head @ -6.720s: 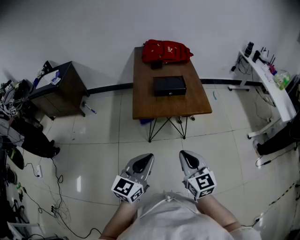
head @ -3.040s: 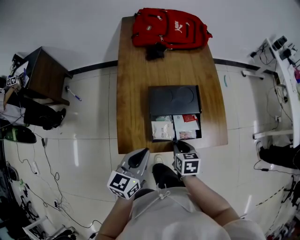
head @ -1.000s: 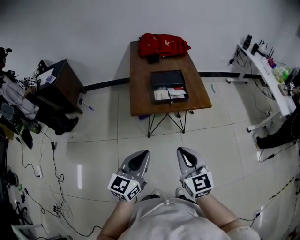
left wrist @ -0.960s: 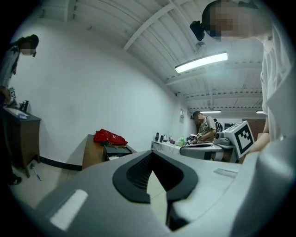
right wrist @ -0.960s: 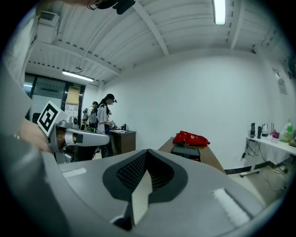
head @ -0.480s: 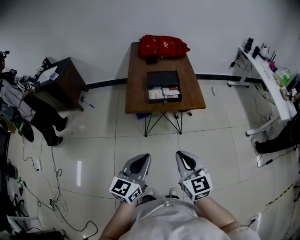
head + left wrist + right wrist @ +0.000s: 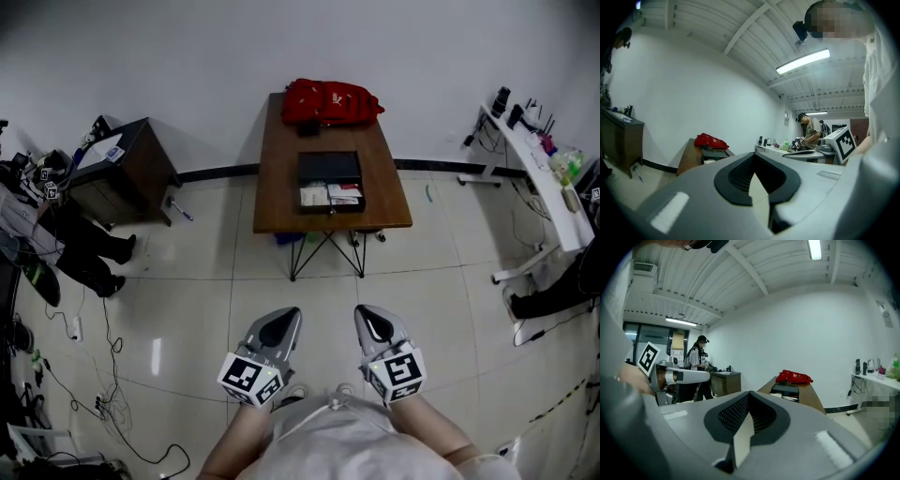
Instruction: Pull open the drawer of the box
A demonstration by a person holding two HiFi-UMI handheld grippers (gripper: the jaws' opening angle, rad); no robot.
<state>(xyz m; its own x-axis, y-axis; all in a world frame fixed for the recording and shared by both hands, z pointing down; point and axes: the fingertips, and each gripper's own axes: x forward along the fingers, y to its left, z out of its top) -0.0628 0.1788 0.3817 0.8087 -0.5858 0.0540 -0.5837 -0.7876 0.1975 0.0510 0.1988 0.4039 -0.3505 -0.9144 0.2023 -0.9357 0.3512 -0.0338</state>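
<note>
I hold both tools low in front of me, well back from the work; the left gripper point(image 7: 286, 317) and the right gripper point(image 7: 368, 314) sit side by side above the tiled floor point(image 7: 309, 281), noses toward the table point(image 7: 279, 187); their marker cubes are nearest my body.

In the left gripper view its jaws are clenched tip to tip with nothing caught between them, only pale floor showing through the notch behind the tips; the right gripper view shows the same, jaws pressed together and empty.

The box point(image 7: 329, 167) is black and lies on the wooden table well ahead of me, nearer the table's right edge than its left; its drawer point(image 7: 331, 195) is pulled out toward me, and I see pale and red-marked packets lying inside; neither gripper is anywhere near it.

A red backpack point(image 7: 331, 101) lies at the table's far end against the white wall, just beyond the box; a dark cabinet point(image 7: 127, 176) is off to the left by the wall, a white desk point(image 7: 547, 183) with small clutter runs along the right; cables point(image 7: 108, 375) trail over the floor at my left.
</note>
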